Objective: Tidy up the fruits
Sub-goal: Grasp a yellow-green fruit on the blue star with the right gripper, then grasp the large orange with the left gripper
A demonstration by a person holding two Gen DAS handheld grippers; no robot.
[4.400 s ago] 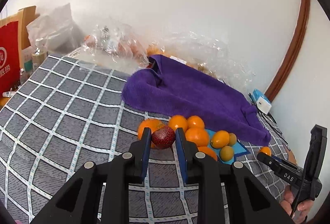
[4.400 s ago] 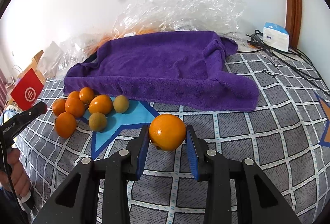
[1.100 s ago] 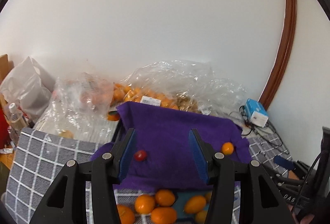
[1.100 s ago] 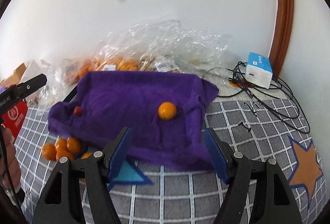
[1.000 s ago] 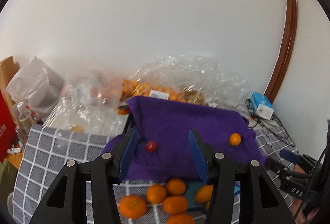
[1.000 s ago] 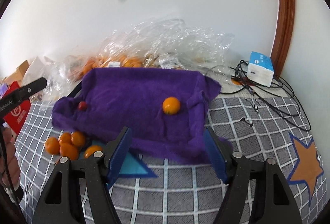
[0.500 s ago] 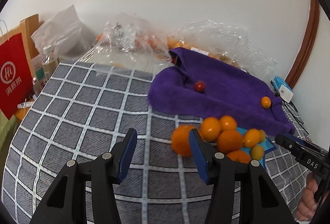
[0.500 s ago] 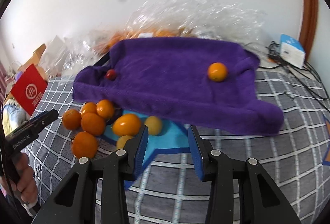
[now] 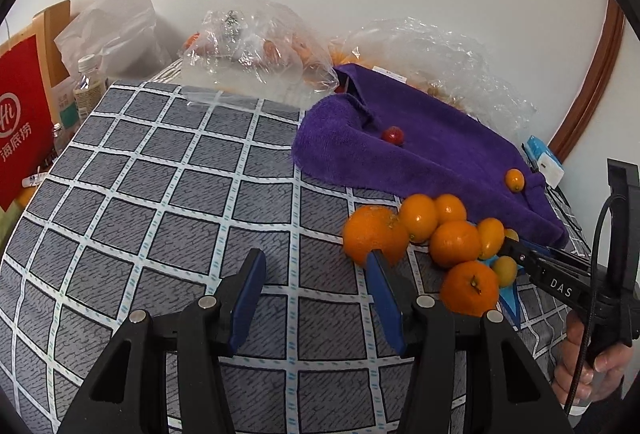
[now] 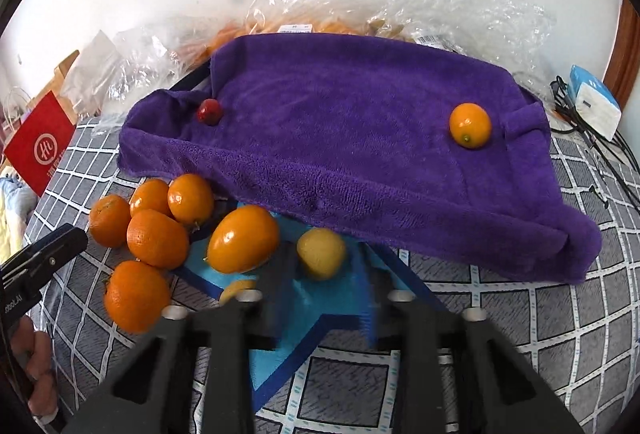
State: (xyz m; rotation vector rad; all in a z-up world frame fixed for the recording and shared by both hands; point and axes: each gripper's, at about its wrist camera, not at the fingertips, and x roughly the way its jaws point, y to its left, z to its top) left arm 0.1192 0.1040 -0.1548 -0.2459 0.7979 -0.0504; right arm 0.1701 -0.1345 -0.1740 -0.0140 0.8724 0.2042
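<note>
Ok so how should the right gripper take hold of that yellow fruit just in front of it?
Grip the yellow fruit across its widest middle, one finger on each side, coming straight ahead and low with the right gripper. It is small, roundish and lies free on the blue star. The big orange sits close on its left, so keep that finger tight in.

Motion blurs the right claw (image 10: pixel 324 280), which half hides a small yellow fruit (image 10: pixel 237 291)
</note>
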